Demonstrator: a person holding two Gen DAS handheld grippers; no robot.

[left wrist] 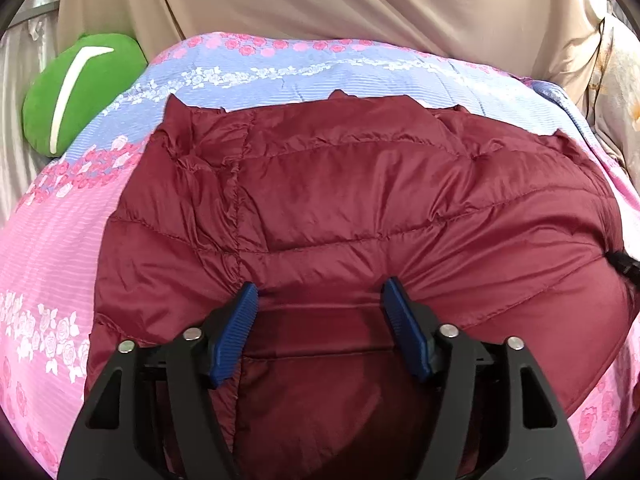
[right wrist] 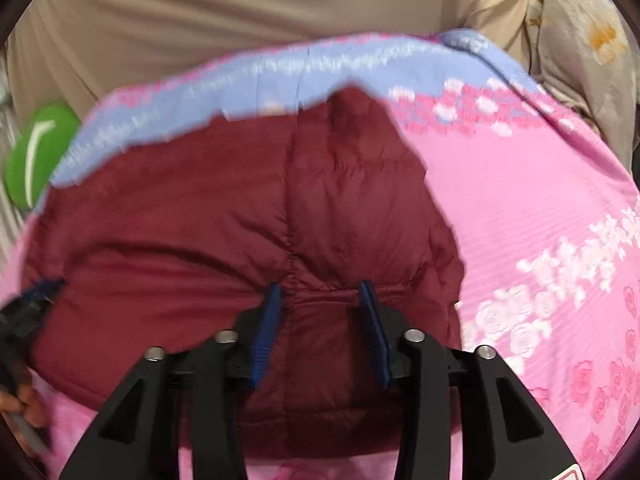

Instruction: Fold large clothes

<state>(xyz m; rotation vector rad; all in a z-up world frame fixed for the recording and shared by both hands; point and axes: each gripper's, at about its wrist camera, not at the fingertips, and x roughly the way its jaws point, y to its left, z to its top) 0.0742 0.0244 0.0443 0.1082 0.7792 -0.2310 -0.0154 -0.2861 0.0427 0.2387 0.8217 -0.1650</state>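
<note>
Hovering spread over the maroon puffer jacket (left wrist: 360, 208), left gripper (left wrist: 320, 304) and right gripper (right wrist: 320, 300) both gape wide, quilted fabric between their fingers.

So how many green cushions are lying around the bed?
1. A single green plush cushion with a white stripe sits at the far left edge of the pink and blue floral bedspread, beyond the maroon quilted jacket. Others may be out of view.

The jacket (left wrist: 360, 208) fills the middle of the quilt (left wrist: 52, 240). Bare quilt lies open at 9 o'clock and along 12 o'clock in the left view, and wide at 3 o'clock in the right view (right wrist: 540, 200). A green cushion (left wrist: 80, 92) blocks 10 o'clock; the beige cloth (left wrist: 320, 0) closes off 12 o'clock.
</note>
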